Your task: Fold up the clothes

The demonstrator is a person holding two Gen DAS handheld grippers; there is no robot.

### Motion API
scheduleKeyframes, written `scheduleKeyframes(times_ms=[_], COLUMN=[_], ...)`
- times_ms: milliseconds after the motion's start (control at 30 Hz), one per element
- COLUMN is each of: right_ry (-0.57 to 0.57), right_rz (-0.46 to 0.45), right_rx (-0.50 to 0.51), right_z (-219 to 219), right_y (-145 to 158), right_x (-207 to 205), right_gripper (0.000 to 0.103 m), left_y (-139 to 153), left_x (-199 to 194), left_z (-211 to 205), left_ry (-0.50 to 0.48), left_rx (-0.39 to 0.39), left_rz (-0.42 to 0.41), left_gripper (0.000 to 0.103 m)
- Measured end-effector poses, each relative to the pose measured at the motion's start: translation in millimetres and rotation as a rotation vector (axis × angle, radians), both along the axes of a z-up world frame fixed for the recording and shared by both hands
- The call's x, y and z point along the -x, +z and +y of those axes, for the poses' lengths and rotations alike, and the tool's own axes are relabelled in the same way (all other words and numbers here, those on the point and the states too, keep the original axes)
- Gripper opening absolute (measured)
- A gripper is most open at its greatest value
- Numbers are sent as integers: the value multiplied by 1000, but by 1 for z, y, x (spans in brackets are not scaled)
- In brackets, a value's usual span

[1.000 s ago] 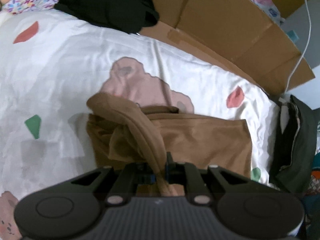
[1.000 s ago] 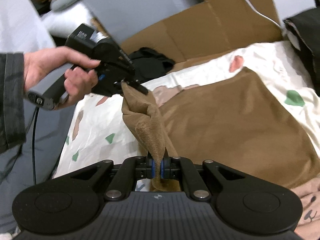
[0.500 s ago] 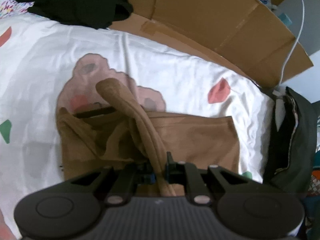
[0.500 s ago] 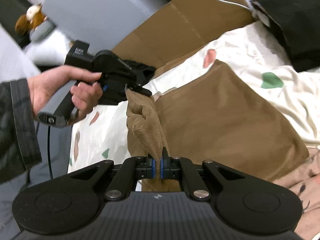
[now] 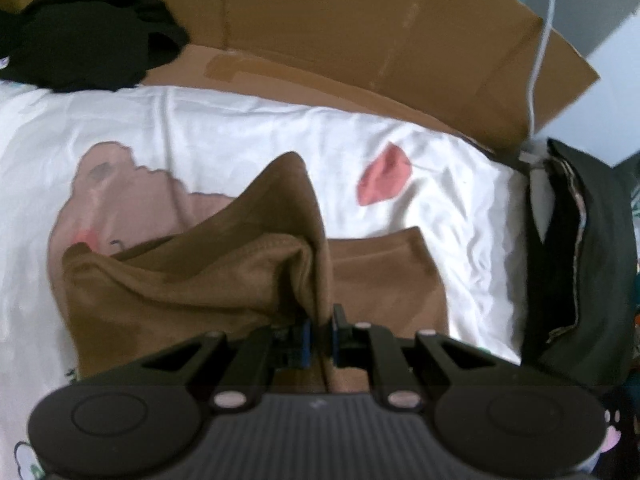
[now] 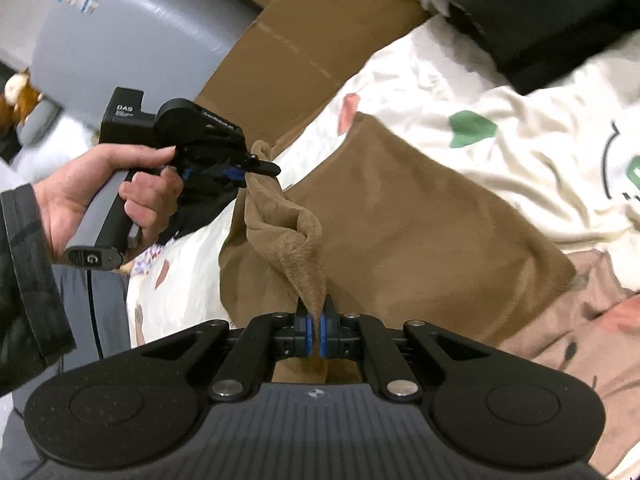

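Both the left gripper [image 6: 260,168] and right gripper [image 6: 316,330] pinch the brown fleece garment [image 6: 400,216], so they'd better carry that lifted edge evenly across the bedsheet [image 6: 540,152].

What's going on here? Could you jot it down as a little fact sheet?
Activity: folding a brown garment
Surface: printed white sheet
Left gripper: shut on the garment's edge
Right gripper: shut on the same edge
Lifted part: the pinched edge, the rest lies flat
Nearby: cardboard, black clothes, dark folded stack
Person: hand holding the left gripper
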State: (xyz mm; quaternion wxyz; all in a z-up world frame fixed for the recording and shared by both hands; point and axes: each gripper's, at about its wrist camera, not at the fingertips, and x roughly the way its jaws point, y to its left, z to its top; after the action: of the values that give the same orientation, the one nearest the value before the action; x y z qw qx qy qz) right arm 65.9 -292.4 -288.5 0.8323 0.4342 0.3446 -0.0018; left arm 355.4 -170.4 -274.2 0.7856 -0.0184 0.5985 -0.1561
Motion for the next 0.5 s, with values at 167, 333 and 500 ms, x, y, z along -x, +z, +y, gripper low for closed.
scheduleKeyframes(times_ms=[167, 333, 500], right_ry=[-64, -96, -129], right_rz=[19, 47, 73], right_rx=[-31, -45, -72], right_z=[-16, -24, -30], right_y=[-12, -22, -32], right_x=[7, 11, 17], right_gripper=[3, 3, 3], left_y=[-10, -22, -29], left_x=[1, 4, 9], left_z=[-26, -50, -76], left_ry=[-31, -50, -82], left_rx=[-15, -88, -183], left_rz=[-2, 0, 0], left_gripper=[8, 8, 8])
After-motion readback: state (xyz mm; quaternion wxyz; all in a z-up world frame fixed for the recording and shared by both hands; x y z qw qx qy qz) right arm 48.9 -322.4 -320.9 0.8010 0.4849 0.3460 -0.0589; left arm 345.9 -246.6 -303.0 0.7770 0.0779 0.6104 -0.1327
